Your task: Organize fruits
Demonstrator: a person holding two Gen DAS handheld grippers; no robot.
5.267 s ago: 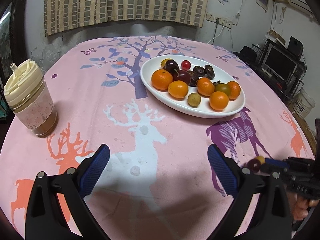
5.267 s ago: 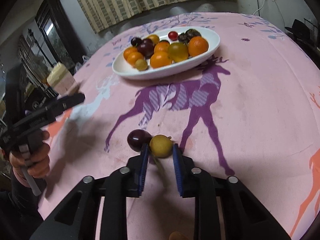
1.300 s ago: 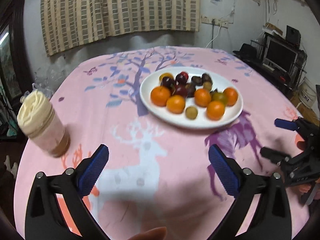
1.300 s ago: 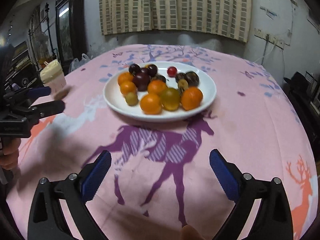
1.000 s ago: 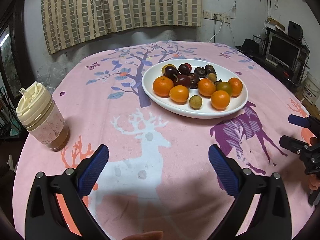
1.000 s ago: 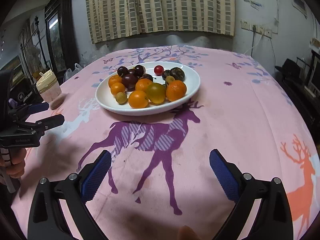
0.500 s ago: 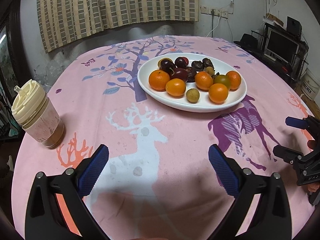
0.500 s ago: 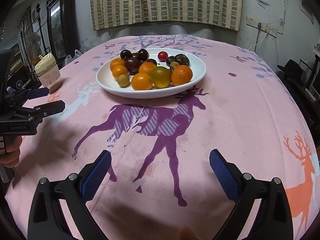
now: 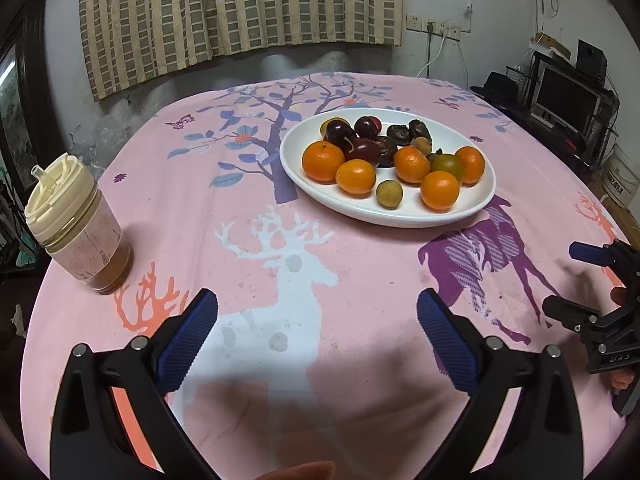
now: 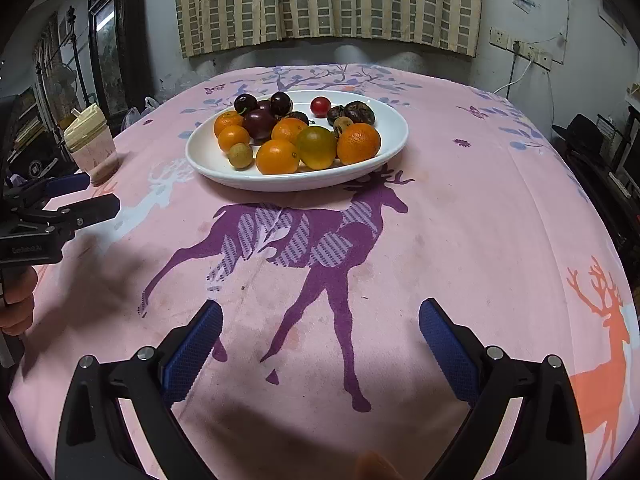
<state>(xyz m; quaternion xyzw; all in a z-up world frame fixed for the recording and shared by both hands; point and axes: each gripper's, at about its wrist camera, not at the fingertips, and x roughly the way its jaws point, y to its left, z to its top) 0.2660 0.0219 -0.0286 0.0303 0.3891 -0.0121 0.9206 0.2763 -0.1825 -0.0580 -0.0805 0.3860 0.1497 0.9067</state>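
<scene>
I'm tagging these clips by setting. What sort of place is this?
Most likely a lived-in room of a home. A round table with a pink deer-print tablecloth holds a white plate of fruit, a checked curtain hangs on the wall behind, and a monitor sits on a cluttered stand at the side.

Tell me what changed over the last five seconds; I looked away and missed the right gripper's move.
The right gripper, then shut on a yellowish fruit beside a dark one on the cloth, is now open and empty. Neither fruit lies on the tablecloth now; fruit shows only on the white plate. The left gripper stayed open, and the cup stayed put.
</scene>
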